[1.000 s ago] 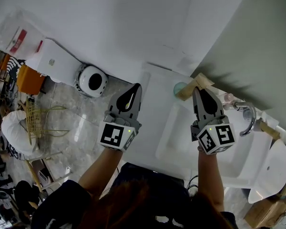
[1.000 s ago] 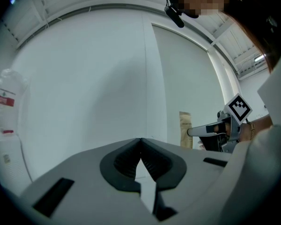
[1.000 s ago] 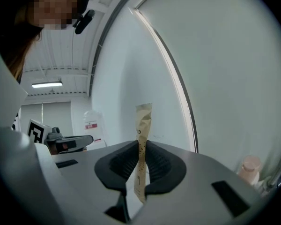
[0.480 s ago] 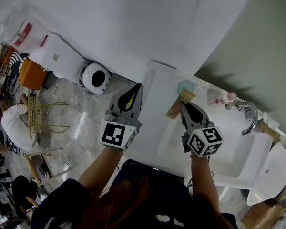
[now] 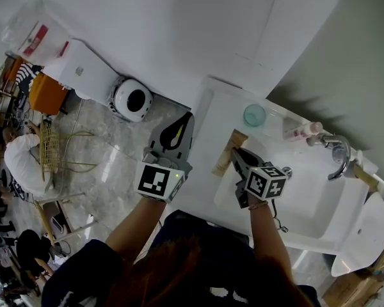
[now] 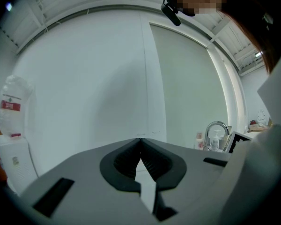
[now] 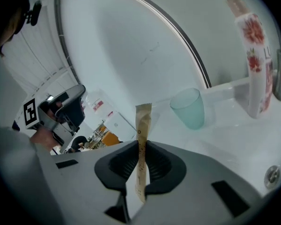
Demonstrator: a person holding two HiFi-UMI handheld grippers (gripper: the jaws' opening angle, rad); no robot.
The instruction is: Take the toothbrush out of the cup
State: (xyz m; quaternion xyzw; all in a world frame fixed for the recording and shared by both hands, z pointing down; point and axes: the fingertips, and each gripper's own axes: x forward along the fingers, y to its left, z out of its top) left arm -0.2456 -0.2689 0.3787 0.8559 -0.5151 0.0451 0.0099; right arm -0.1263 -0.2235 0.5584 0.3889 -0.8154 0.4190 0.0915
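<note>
- On my right gripper (image 7: pixel 141 144) the jaws are clamped on the toothbrush (image 7: pixel 142 125), a slim strip in a tan paper wrapper. In the right gripper view it stands upright at the middle of the frame, with its top end well above the jaw tips and its bottom end showing below them.
- On my left gripper (image 6: pixel 140 140) the jaws are together, tips touching, with nothing between them.
- In the head view the right gripper (image 5: pixel 235 151) sits just right of centre. The toothbrush (image 5: pixel 224 157) lies slanted along the left edge of the washbasin (image 5: pixel 320 203), running from lower left to upper right.
- The cup (image 5: pixel 255 115), pale green and see-through, stands on the washbasin's back ledge, above and to the right of the toothbrush and clear of it. The toothbrush is out of the cup.
- From the right gripper view the cup (image 7: pixel 189 108) is upright, right of the toothbrush and beyond it.
- The left gripper (image 5: pixel 185 118) is left of centre in the head view, beside the washbasin's left edge and apart from the toothbrush.
- A flowered bottle (image 5: pixel 301 132) lies on the ledge right of the cup, next to the tap (image 5: pixel 336 153).
- The drain (image 5: pixel 286 170) shows in the bowl, just right of the right gripper.
- At upper left, a round white appliance (image 5: pixel 131 100) sits on the floor (image 5: pixel 109 165) against the wall (image 5: pixel 179 31).
</note>
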